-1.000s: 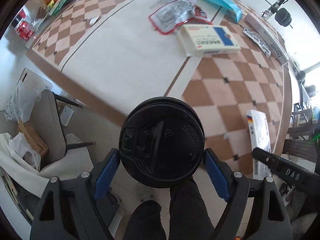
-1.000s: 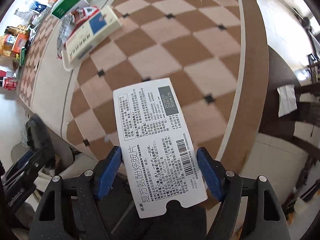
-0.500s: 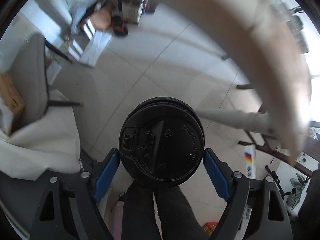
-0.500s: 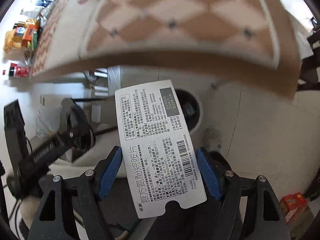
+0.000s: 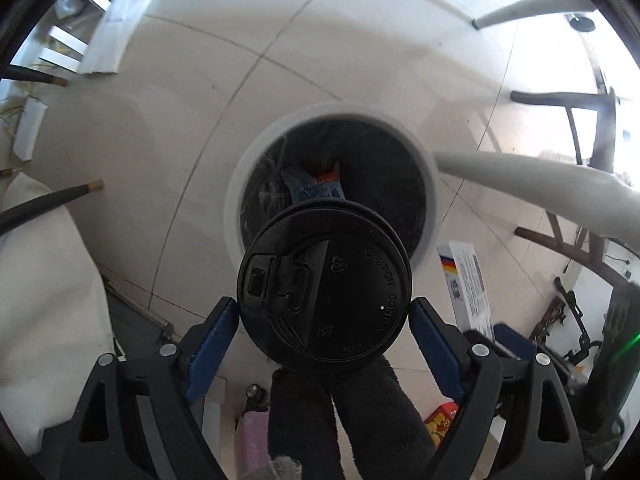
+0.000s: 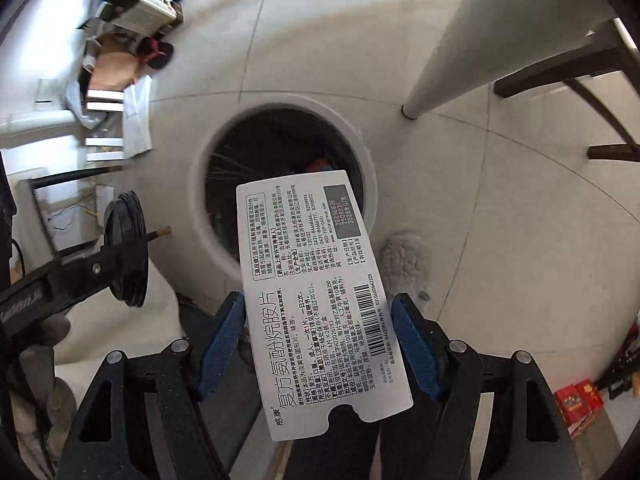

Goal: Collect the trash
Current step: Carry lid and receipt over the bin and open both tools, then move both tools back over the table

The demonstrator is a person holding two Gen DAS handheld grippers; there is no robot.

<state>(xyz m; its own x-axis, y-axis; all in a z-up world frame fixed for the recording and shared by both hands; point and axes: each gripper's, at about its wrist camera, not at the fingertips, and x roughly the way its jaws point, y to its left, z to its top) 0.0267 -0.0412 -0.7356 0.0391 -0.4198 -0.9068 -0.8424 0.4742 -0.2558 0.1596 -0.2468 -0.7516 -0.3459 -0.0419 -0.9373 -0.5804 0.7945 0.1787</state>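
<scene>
Left wrist view, near: left gripper (image 5: 324, 312), blue pads (image 5: 210, 342) closed against the sides of a black cup lid (image 5: 324, 288), held face-on to the camera. Beyond it: round trash bin (image 5: 236, 184) with white rim and dark liner on the pale tiled floor (image 5: 200, 92), directly below the lid; a blue and red wrapper (image 5: 316, 186) lay inside. Right of the bin: white table leg (image 5: 532, 184).

Right wrist view, near: right gripper (image 6: 318, 344), blue pads (image 6: 222, 344) clamped on a white medicine box (image 6: 316, 292) printed with Chinese text and a barcode, its far end reaching over the bin's opening. Left edge: the other gripper with the lid (image 6: 128, 248), seen edge-on beside the bin. Beyond: bin rim (image 6: 370, 184), a grey fuzzy clump (image 6: 404, 256) on the floor just beside it, table leg (image 6: 452, 48), red packets (image 6: 578, 400) at lower right.
</scene>
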